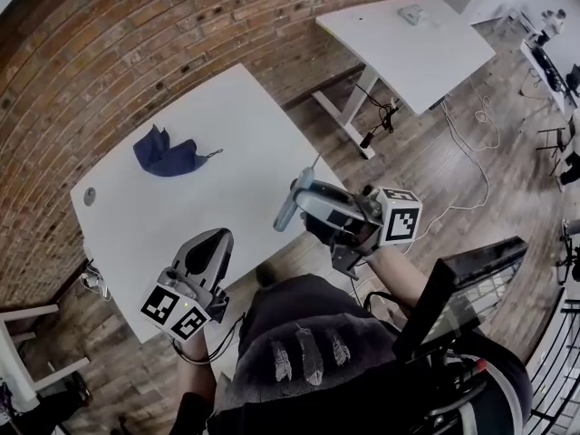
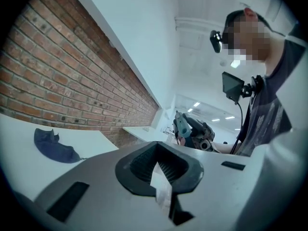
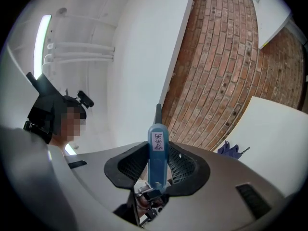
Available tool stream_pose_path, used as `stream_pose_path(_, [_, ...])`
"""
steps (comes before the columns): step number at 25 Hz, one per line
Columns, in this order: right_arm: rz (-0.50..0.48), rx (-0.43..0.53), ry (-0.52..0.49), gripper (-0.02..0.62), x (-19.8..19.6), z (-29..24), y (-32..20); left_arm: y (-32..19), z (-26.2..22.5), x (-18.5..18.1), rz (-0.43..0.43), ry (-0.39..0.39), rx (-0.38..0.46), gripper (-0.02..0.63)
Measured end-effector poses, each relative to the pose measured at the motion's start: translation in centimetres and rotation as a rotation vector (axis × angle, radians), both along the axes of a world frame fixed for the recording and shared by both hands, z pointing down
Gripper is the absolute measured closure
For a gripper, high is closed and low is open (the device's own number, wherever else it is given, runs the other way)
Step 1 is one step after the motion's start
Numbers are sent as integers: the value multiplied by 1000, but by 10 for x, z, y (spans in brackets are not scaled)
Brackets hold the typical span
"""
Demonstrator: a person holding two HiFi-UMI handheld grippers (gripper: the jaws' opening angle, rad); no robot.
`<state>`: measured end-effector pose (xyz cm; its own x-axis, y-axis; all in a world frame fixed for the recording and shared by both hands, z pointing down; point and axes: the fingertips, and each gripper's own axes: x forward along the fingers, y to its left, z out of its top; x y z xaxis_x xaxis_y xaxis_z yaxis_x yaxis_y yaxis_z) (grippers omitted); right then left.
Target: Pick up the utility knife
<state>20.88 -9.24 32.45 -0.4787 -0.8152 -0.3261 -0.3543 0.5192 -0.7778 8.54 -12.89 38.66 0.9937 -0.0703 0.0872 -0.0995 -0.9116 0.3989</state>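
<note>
Ahead of the left gripper (image 1: 216, 241) the white table (image 1: 245, 116) lies open as far as the brick wall (image 1: 136, 34), which closes that side. The one thing in that stretch is a crumpled dark blue cloth (image 1: 166, 155), well ahead and to the gripper's left. A gap over the table's near corner separates the left gripper from the right gripper (image 1: 304, 198), whose utility knife (image 1: 288, 211) juts past its jaws. To the right gripper's right is open wooden floor (image 1: 426, 179), then a second white table (image 1: 408, 43) with its legs (image 1: 349, 107) and trailing cables (image 1: 471, 152). Behind the right gripper, a black screen (image 1: 462, 288) crowds the arm.
</note>
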Motion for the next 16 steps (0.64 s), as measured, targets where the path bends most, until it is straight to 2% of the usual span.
stream_pose_path(10, [-27, -52, -2, 466, -38, 8, -50, -41, 9, -34, -10, 20, -19, 607])
stream_pose_path(16, [-52, -70, -8, 466, -46, 19, -76, -58, 21, -43, -32, 11, -40, 607])
